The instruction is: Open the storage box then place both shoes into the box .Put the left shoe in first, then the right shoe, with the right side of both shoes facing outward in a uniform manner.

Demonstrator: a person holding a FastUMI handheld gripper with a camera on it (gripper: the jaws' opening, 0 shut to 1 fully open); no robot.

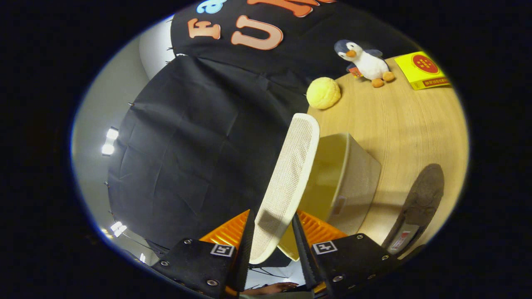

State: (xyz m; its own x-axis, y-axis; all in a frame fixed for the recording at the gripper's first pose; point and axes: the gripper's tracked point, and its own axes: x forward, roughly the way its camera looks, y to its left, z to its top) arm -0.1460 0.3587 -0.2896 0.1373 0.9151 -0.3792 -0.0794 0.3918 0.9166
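My gripper [272, 236] is shut on the white textured lid [289, 174] of the storage box, both fingers pressing on its near end. The lid stands raised and tilted, lifted off the cream box [353, 182], whose yellowish inside shows just beyond the fingers. A dark shoe [417, 203] lies on the wooden table [407, 124] to the right of the box, sole side toward me, with a label at its near end.
Beyond the box on the table sit a yellow round plush bun [323, 93], a plush penguin [365, 61] and a yellow flat box [422, 69]. Black cloth wall [195, 145] hangs to the left of the lid, with bright lamps [109, 141] further left.
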